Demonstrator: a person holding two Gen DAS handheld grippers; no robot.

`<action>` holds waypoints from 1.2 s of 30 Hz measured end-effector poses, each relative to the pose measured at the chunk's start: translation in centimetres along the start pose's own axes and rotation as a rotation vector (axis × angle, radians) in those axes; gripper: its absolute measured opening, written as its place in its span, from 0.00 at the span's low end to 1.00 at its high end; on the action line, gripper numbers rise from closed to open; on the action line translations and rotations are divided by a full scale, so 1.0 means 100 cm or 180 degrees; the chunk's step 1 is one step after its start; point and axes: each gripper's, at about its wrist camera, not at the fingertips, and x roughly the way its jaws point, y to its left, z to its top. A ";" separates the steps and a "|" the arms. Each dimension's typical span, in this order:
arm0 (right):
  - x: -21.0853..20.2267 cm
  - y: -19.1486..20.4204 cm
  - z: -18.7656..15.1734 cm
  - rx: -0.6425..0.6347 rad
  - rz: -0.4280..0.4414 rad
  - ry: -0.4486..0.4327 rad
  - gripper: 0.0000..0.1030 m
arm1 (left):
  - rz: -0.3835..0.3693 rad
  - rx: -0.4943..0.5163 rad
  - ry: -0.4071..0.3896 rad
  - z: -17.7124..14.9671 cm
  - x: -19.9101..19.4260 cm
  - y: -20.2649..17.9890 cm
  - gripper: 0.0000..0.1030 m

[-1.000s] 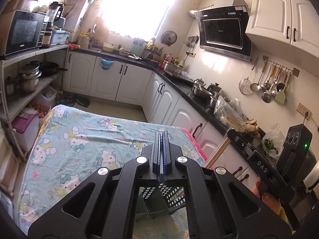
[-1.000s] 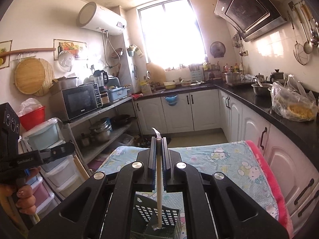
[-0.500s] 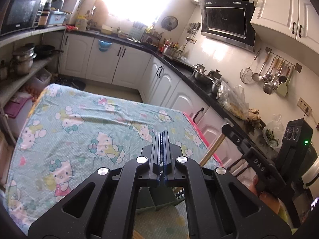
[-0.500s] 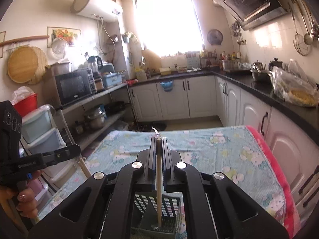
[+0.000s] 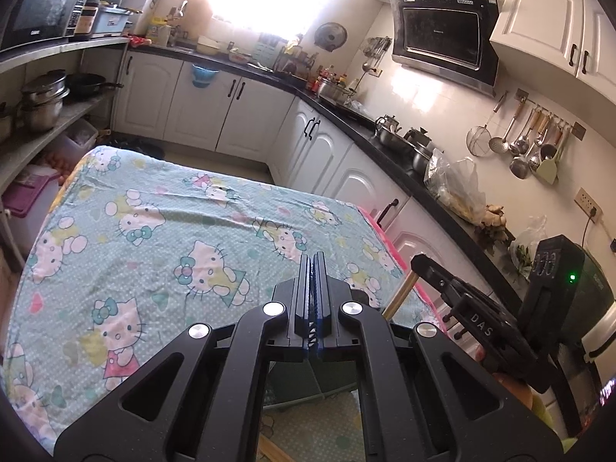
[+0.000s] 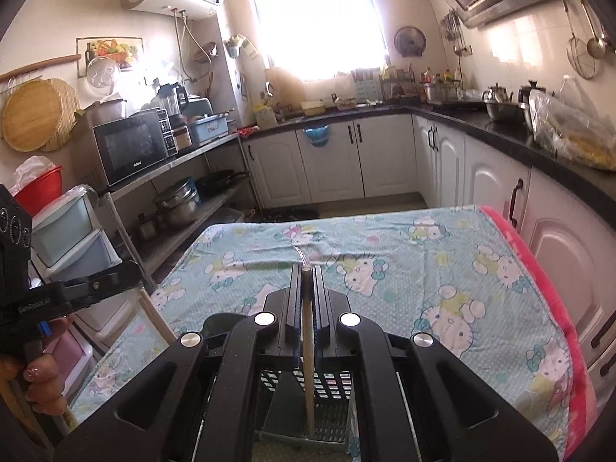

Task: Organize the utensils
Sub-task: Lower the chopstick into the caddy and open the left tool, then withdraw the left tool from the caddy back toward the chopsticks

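One chopstick (image 6: pixel 307 350), pale and thin, is the only utensil in play, and it is pinched between the closed jaws of the right gripper (image 6: pixel 307 269); its upper end pokes out just past the fingertips, where a scrap of clear wrapping seems to cling, and its lower end runs down beneath the gripper body into the holder (image 6: pixel 327 415), a dark perforated basket standing on the tablecloth (image 6: pixel 442 281) right under that gripper. The tip looks already inside the basket, near its floor, though whether it touches bottom cannot be told from this angle. So the work reads as mid-placement: the stick is lined up and lowered into its compartment but not yet let go, and what is left, by my judgement, is to ease the jaws apart so it drops or leans in, then lift clear. No other loose utensils show on the cloth, so how many remain cannot be told; those on the wall rail are hung up and seem no part of this. The left gripper (image 5: pixel 312 260) is closed with its pads together and nothing between them, hovering beside the right one, and the basket's edge (image 5: pixel 308 389) shows dimly below its body. In the left view the chopstick appears as a tan rod (image 5: pixel 400 292) slanting down just right of the left fingers, under the right gripper (image 5: pixel 442 281).
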 end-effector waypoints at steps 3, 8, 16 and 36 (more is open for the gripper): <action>0.001 -0.002 -0.001 0.0033 0.0010 0.0011 0.06 | 0.0064 0.0024 -0.0022 0.000 -0.003 0.001 0.00; 0.002 -0.008 -0.003 0.0078 0.0011 0.0076 0.06 | 0.0133 -0.0039 -0.0044 0.001 -0.006 0.008 0.01; -0.013 -0.015 -0.008 0.0118 0.0003 0.0038 0.24 | 0.0238 -0.0097 -0.0060 -0.001 -0.012 0.013 0.10; -0.048 -0.016 -0.021 0.0192 -0.0151 -0.0034 0.50 | 0.0318 -0.0109 -0.0048 -0.022 -0.037 0.022 0.47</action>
